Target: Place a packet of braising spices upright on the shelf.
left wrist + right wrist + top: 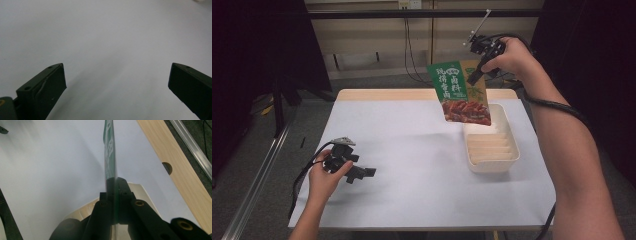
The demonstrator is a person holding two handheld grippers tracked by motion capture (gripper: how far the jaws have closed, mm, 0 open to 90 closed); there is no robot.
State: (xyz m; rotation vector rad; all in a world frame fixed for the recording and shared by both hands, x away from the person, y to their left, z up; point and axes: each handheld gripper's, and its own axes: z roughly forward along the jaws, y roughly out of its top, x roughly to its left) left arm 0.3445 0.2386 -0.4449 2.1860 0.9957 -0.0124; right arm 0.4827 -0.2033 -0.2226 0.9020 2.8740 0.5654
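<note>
While the right gripper (pixel 476 76) is raised above the far right part of the table (pixel 412 150), its 2 jaws are pressed together on the upper right edge of a green food pouch (pixel 459 92), which hangs in the air, tilted, with its lower end over the far end of a white tray (pixel 492 165). Seen from the right gripper view, the pouch (pixel 110 152) appears edge-on as a thin green sheet running up from the closed jaws, with the cream rim of the tray (pixel 80 211) below them. The tray sits on the white table cover near the right edge, with ridges along its inner floor. A strip of bare wood (pixel 382 94) shows along the far side of the table. Near the front left of the table, the left gripper (pixel 362 174) is held low in the person's left hand (pixel 324 180). In the left gripper view its jaws stand wide apart with nothing but white surface (pixel 112 45) between them.
</note>
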